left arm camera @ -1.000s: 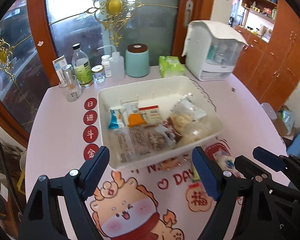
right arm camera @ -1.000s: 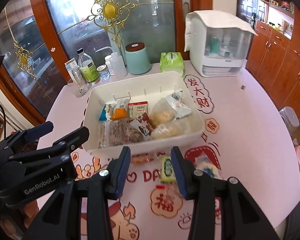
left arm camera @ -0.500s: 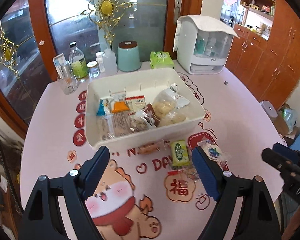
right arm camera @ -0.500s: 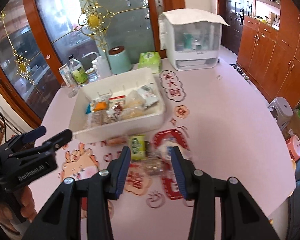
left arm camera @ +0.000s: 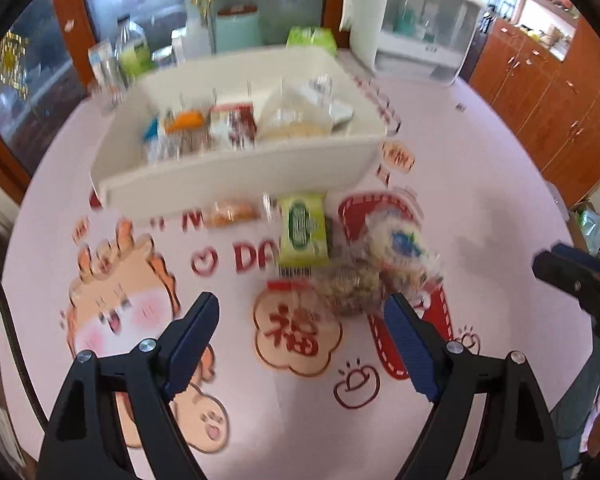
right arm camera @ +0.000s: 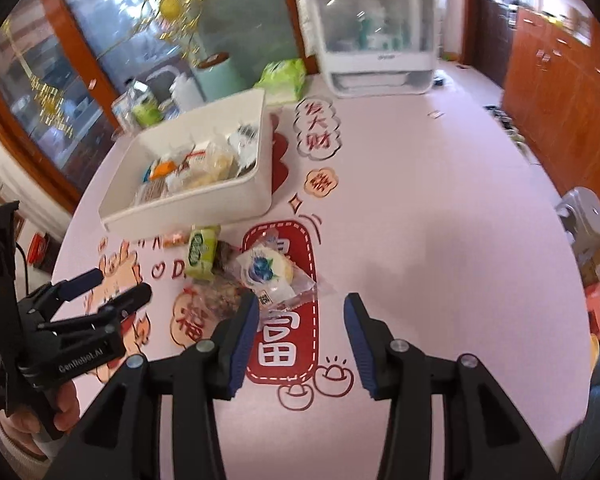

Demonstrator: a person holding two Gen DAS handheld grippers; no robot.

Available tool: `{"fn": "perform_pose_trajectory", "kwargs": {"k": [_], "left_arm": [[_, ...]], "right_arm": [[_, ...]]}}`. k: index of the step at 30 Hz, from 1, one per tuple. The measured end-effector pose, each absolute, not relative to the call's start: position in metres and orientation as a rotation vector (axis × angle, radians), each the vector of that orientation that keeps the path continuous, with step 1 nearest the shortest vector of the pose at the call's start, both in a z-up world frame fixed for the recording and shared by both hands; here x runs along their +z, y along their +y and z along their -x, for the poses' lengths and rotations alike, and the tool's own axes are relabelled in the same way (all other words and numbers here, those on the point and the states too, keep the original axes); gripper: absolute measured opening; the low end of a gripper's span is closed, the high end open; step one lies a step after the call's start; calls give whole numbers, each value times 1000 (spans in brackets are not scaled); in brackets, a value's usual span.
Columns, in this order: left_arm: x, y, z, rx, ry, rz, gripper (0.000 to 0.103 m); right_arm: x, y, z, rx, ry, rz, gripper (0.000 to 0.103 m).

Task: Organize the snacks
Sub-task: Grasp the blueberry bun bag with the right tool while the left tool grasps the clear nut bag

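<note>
A white bin [left arm camera: 236, 176] [right arm camera: 204, 204] holds several wrapped snacks. On the pink table in front of it lie a green packet [left arm camera: 302, 230] [right arm camera: 200, 251], a small orange snack [left arm camera: 232, 212] [right arm camera: 175, 239], a brown nutty snack [left arm camera: 350, 284] [right arm camera: 220, 292] and a clear bag with a blue-printed pastry [left arm camera: 400, 242] [right arm camera: 270, 274]. My left gripper [left arm camera: 302, 320] [right arm camera: 104, 286] is open and empty, just short of the loose snacks. My right gripper [right arm camera: 300, 306] is open and empty, just short of the pastry bag; its fingers [left arm camera: 568, 268] show at the left view's right edge.
Bottles and jars [left arm camera: 132, 56], a teal canister [left arm camera: 238, 30] [right arm camera: 216, 76], a green tissue pack [left arm camera: 312, 38] [right arm camera: 284, 78] and a white dispenser cabinet [left arm camera: 416, 28] [right arm camera: 374, 28] stand at the table's far side. Wooden cabinets [right arm camera: 560, 92] and a grey bin [right arm camera: 584, 216] stand to the right.
Both grippers have pulled back from the bin and dropped lower toward the loose snacks. The right gripper has swung right and opened wider. Nothing was picked up.
</note>
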State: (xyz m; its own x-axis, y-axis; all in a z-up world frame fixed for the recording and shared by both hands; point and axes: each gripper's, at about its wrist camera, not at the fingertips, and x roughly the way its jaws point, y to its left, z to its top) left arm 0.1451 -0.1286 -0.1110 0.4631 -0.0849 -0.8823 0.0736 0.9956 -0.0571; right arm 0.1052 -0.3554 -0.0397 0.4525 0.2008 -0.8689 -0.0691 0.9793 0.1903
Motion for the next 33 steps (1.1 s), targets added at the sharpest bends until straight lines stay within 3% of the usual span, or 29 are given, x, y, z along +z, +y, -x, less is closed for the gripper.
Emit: {"fn": "perform_pose_trajectory", "kwargs": {"k": [14,17,23,31,33], "left_arm": [[-157,-114,-132,36,1199,62,84],[-163,-113,-131,33,1216,89,84],[-168,-115,-135,12,1233,134,84],[-170,-118,-149,-20,1269,171,84],[-172,-118,-152,-32,1282,197,84]], "right_arm": [[-134,-292,-183,386,1244,75,47],[-147,-285,-190,404,1252,86,57],[-158,-276,-200,402,1254,112,68],[-174,-276,-194,421,1321,152,68],[-175,-277,-186,411,1314,190,64]]}}
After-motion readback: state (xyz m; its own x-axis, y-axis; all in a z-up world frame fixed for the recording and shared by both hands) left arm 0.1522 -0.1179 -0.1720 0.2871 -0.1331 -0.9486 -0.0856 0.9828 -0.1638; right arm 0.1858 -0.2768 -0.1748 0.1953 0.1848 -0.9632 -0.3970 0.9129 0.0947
